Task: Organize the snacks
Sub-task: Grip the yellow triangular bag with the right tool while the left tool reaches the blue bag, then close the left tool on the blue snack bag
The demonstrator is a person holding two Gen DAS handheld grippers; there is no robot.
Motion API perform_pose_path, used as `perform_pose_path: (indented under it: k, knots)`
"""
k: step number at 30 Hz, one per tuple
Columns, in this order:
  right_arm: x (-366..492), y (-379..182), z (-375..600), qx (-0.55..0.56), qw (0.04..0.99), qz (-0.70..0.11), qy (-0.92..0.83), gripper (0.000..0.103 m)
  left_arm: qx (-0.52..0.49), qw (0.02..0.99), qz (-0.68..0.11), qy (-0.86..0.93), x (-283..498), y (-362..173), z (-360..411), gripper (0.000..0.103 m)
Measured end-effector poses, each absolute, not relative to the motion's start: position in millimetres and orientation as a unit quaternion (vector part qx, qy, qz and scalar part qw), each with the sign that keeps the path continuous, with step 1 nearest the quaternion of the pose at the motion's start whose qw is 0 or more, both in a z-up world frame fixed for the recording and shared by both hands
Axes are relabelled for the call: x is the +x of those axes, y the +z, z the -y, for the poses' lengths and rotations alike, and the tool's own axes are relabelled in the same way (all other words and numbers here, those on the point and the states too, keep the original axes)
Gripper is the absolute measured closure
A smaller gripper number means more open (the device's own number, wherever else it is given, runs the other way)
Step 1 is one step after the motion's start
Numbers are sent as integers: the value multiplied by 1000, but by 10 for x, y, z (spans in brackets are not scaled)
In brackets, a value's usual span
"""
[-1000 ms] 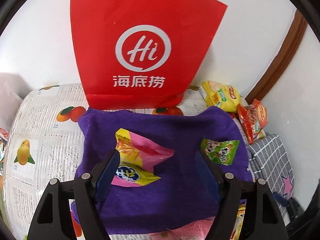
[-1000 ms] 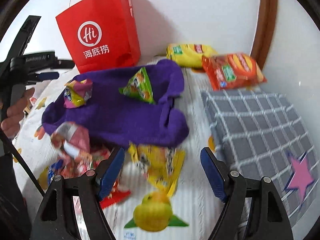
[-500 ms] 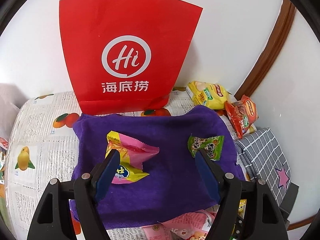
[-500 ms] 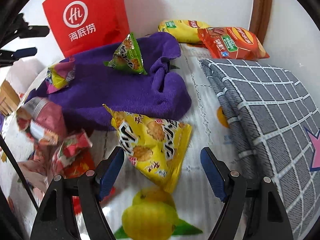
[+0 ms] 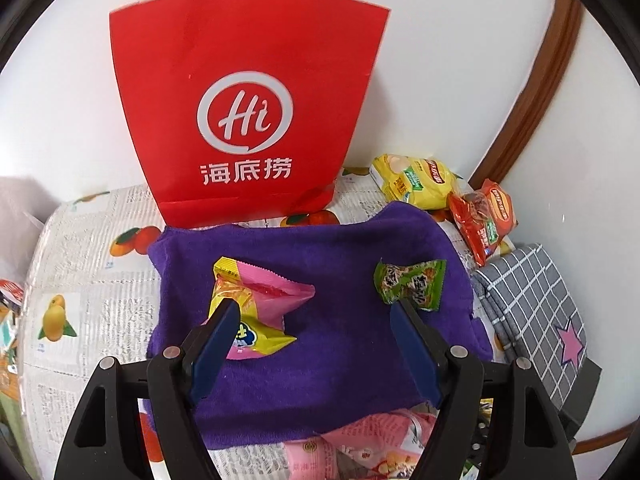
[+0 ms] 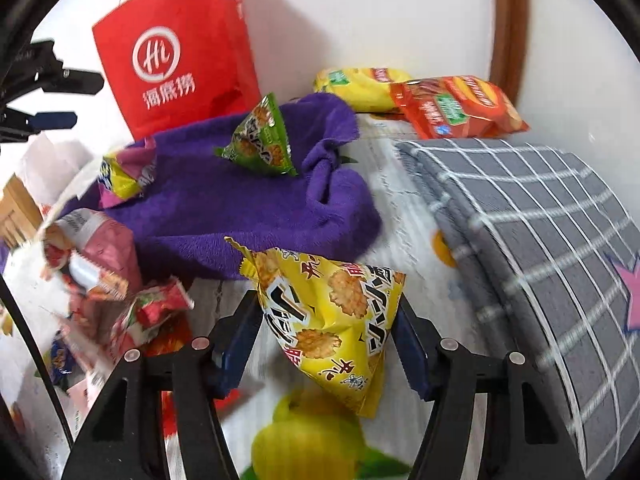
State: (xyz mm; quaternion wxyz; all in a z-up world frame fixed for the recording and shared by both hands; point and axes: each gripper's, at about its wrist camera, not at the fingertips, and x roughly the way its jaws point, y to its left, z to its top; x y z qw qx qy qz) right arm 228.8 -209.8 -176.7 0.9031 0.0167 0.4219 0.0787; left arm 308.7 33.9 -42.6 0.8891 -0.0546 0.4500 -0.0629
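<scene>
My right gripper [image 6: 326, 308] is closing on a yellow rice-cracker packet [image 6: 328, 312], and both pads touch its sides just in front of the purple towel [image 6: 240, 200]. Above that same purple towel [image 5: 340, 248] my left gripper [image 5: 314, 306] hangs open and holds nothing. A pink and yellow packet [image 5: 260, 304] lies by its left finger. A green packet [image 5: 412, 284] lies at its right fingertip. Both packets rest on the towel, also seen as the green packet [image 6: 260, 140] and the pink and yellow packet [image 6: 124, 172].
A red paper bag [image 5: 248, 80] stands against the wall behind the towel. A big yellow bag [image 5: 416, 180] and a red bag [image 5: 484, 216] lie at the back right. A grey checked cushion [image 6: 540, 220] fills the right side. Several loose pink and red snacks [image 6: 100, 264] are piled at the left.
My right gripper has come down over the yellow packet and its jaws have narrowed onto it. The left gripper has drawn back a little, so more of the red bag shows.
</scene>
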Motion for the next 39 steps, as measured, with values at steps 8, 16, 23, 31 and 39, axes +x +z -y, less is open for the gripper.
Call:
perform_pose_path:
  k: [8,16,23,31,39]
  knots:
    - [2003,-1810,2262,61,896,-435,59,40,-49,897,-436,-59,2621,-337,-387,28]
    - [1805,-1817,2143,39,894,-444,47,39,-50,872,-485,-49,2029,-906,-572,27]
    - [1556,-1807,2123,44,896,-440,47,39,-44,858,-506,-81,1724,-1320,-531,26]
    - [1558,-1813,2126,45,895,-442,48,39,-11,850,-515,-113,1495,-1583,-392,26]
    - [1556,-1813,2133,48,894,-442,50,38,29,874,-473,-107,1397,-1423,-356,26]
